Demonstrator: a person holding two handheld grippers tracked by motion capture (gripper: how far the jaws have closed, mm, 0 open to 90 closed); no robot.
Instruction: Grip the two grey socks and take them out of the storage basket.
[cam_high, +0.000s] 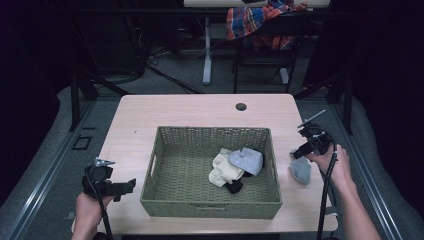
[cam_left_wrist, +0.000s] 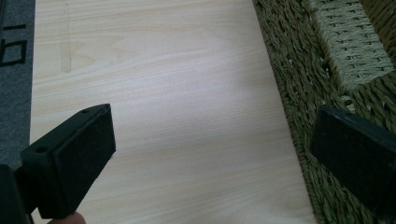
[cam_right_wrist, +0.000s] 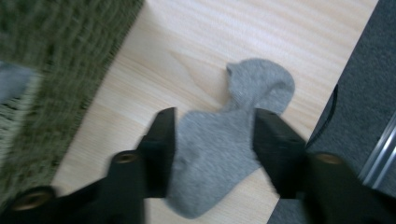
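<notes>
Black jaws of the right gripper (cam_right_wrist: 212, 149) stand spread on either side of a grey sock (cam_right_wrist: 224, 140) that lies flat on the wooden surface (cam_right_wrist: 196, 42), between the woven basket (cam_right_wrist: 51, 60) and the surface's right edge; the pads flank the sock's middle but whether they touch the fabric I cannot tell. From the high view the same grey sock (cam_high: 300, 170) sits just beside the green basket (cam_high: 210, 202), which already holds a cream sock (cam_high: 223, 168), another grey sock (cam_high: 247, 160) and a black one (cam_high: 234, 187). The left gripper (cam_high: 127, 186) waits over bare wood left of the basket, its jaws wide apart and empty. The step in hand looks like the grasp of the loose sock: next, the right jaws need to close on the fabric and pinch enough of it, then lift it over the basket's wall.
</notes>
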